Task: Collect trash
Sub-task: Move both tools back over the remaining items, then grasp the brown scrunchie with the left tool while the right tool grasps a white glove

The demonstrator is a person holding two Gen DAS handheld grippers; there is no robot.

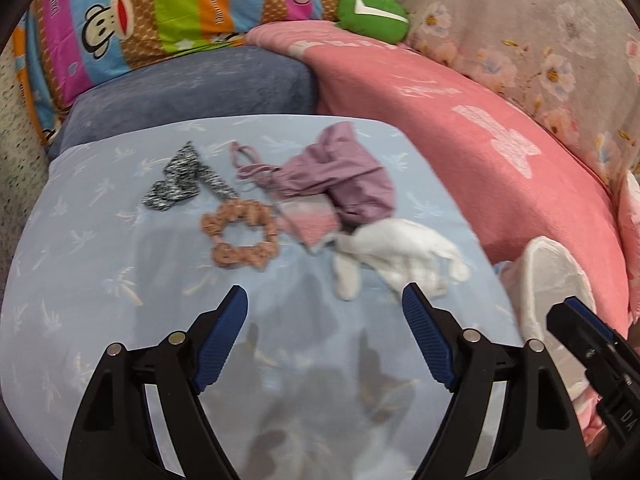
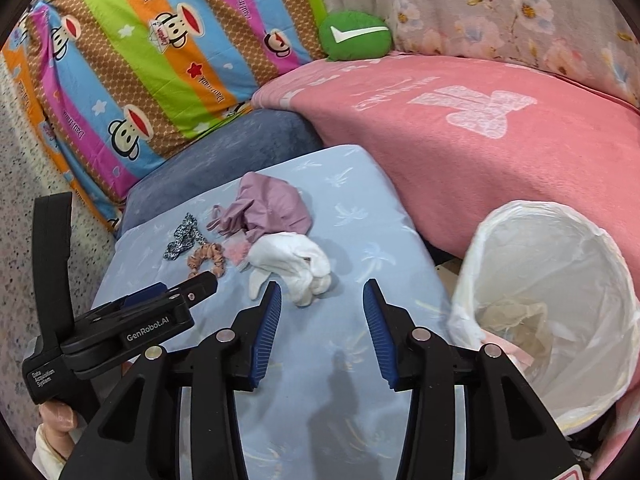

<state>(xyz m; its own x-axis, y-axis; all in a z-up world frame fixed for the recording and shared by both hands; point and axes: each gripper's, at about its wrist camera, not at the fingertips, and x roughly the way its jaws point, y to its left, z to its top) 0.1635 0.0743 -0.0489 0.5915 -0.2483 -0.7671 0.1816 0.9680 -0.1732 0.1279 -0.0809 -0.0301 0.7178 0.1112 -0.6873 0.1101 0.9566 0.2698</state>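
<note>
Light blue cushion (image 1: 80,272) is carrying a cluster of small items toward its far edge; left gripper (image 1: 324,308) is hovering over the cushion's near half, jaws spread wide, nothing between them; right gripper (image 2: 322,300) is also hanging over the near half, jaws parted with only bare cushion showing between.

Mauve cloth (image 1: 340,176) is lying crumpled closest to the far edge, strings trailing toward the far-left corner; black-and-white speckled band (image 1: 180,180) is sitting left of it, near the far-left corner; tan scrunchie (image 1: 240,240) is lying just nearer than the band, apart from it; a pink scrap (image 1: 312,224) is showing between scrunchie and cloth, partly tucked under the cloth; white glove (image 1: 396,252) is lying toward the right edge, touching the mauve cloth, just beyond the left gripper's right finger.

Trash bin (image 2: 556,248) with a white liner is standing off the cushion's right edge; crumpled pale stuff is sitting at its bottom, cannot tell what.

Pink blanket (image 2: 480,132) is lying beyond the right edge; striped monkey pillow (image 2: 160,60) is leaning behind the far edge.
</note>
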